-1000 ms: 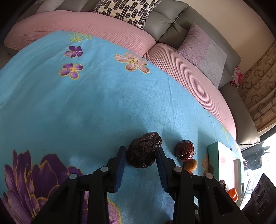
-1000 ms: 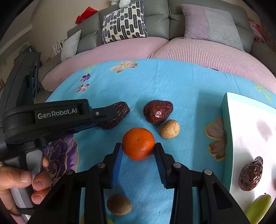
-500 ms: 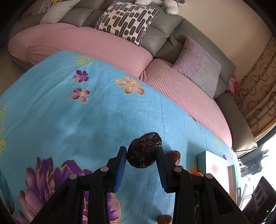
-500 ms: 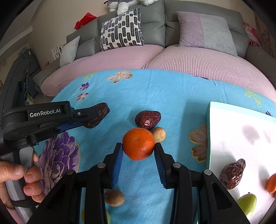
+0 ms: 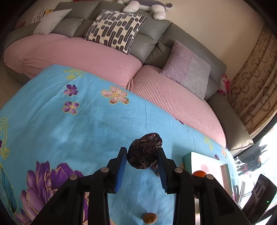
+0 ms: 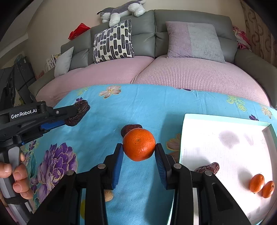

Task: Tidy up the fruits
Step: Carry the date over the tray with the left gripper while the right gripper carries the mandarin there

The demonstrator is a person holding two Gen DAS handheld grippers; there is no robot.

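A: Left wrist view: what is gripped by the left gripper (image 5: 141,154)?

B: A dark wrinkled date (image 5: 144,153) is clamped between the blue pads (image 5: 121,168), and it is held up above the blue flowered cloth (image 5: 72,131). A small round brown fruit (image 5: 149,219) is seen lying on the cloth below the fingers. The teal-rimmed tray (image 5: 207,160) is seen to the right, with part of an orange fruit showing behind the gripper's right finger.

A: And in the right wrist view?

B: An orange mandarin (image 6: 139,145) is pinched between the pads of the right gripper (image 6: 139,152) and is carried clear of the cloth (image 6: 155,107). Behind it, a red-brown date (image 6: 127,129) is partly hidden and lies on the cloth. A tan round fruit (image 6: 108,196) is glimpsed under the left finger.

A: Is the other gripper seen there?

B: Yes. The left gripper (image 6: 78,112) is seen from the side at the left edge, closed on its date (image 6: 79,113), and its handle is wrapped by a hand (image 6: 16,181).

A: What is held in the tray?

B: In the white tray (image 6: 225,138), just to the right of the mandarin, a dried date (image 6: 210,168) is laid near the left rim, and two small mandarins (image 6: 261,185) are laid touching each other farther right.

A: And beyond the cloth?

B: A grey sofa (image 6: 190,19) with pink seat covers is seen, with a patterned cushion (image 6: 113,42) and a plush toy (image 6: 121,11) on its back.
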